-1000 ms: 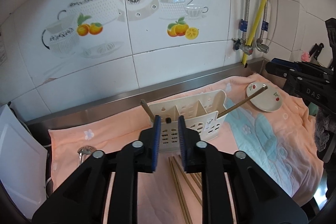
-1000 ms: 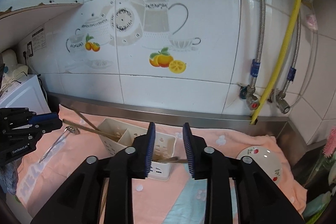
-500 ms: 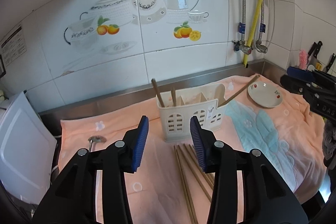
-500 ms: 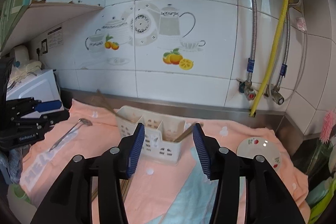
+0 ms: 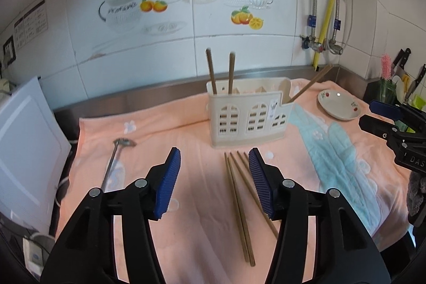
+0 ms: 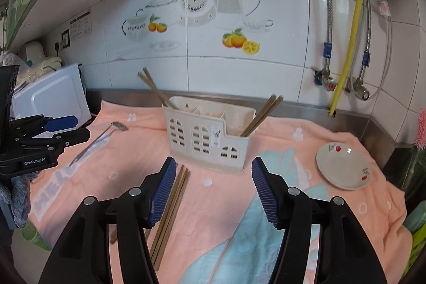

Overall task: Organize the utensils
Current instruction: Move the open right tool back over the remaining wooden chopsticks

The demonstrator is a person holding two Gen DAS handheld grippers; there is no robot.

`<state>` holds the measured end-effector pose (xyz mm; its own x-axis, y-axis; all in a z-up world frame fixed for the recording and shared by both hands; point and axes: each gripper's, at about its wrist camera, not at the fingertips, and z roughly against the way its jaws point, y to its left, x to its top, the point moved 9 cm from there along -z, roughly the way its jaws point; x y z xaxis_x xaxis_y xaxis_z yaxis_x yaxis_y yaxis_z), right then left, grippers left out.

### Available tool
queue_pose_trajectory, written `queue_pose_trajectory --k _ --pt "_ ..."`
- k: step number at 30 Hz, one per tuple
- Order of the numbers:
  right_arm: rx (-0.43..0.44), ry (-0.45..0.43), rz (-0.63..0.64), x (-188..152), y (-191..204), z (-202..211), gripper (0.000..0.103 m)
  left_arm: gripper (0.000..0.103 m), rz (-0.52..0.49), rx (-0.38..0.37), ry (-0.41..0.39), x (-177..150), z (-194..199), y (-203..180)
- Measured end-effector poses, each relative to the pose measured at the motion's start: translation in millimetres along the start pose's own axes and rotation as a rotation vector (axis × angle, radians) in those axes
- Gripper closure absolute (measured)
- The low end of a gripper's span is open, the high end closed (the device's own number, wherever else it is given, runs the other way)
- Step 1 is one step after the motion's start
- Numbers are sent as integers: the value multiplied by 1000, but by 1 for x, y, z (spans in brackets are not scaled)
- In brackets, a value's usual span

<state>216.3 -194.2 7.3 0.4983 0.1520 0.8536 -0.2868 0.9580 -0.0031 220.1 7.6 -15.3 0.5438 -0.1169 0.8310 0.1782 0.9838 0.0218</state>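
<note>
Both the left gripper (image 5: 214, 177) and right gripper (image 6: 213, 184) are spread wide, holding nothing. Loose chopsticks (image 5: 239, 198) lie at 6 o'clock of the caddy (image 5: 247, 113); I'd pinch one mid-shaft, then drop it in vertically.

Peach towel (image 5: 186, 204) over steel counter (image 6: 306, 108)

The left gripper (image 6: 45, 143) has a small white label that says "GenRobot.AI". The right gripper (image 5: 394, 124) shows the letters "DAS" at the picture's edge. The pink towel (image 6: 119, 159) has big pale letters, "HEL". The wall notice (image 6: 81, 27) is too small to read.
</note>
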Motion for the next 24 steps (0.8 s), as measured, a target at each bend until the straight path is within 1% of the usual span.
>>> queue_pose_trajectory --k 3,7,12,24 --pt "14 18 -14 -12 4 -4 41 46 16 4 10 -12 -2 5" --pt "11 42 -19 -26 8 -11 39 41 24 23 20 -25 -5 9" --pt "24 72 -44 -42 10 -19 38 35 47 28 36 -40 -9 13" --pt "45 172 -61 -94 24 -40 38 35 79 32 101 -78 -23 15"
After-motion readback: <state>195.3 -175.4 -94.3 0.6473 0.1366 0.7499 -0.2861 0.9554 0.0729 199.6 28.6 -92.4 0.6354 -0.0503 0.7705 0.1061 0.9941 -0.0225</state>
